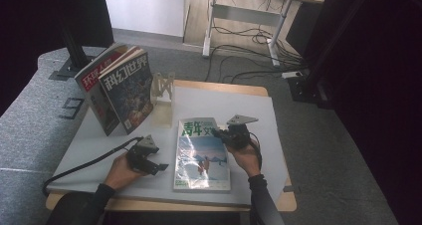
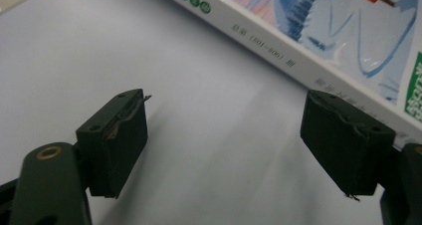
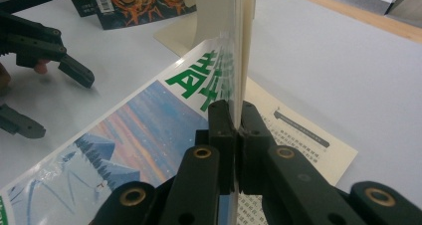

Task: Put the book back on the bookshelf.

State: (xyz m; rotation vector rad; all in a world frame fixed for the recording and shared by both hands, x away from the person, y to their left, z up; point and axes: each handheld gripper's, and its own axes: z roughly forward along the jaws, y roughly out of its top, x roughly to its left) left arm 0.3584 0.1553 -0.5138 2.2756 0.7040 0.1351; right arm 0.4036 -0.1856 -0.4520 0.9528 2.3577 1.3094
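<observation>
Standing in bookend at far left, two magazines (image 1: pixel 119 88) stay upright. Left gripper (image 1: pixel 158 167) – jaws apart, nothing between – waits beside spine of flat magazine (image 1: pixel 201 158), ready to steady it. Right gripper (image 1: pixel 217 133) pinches cover (image 3: pixel 238 46) edge, lifting it to open. White tabletop (image 1: pixel 249 115); grey carpet, cables, desk beyond.

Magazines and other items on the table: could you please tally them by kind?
Magazines: 3 – two upright, one lying flat
Bookstand: 1
Hand-held grippers: 2 – left, right
Total: 6
</observation>
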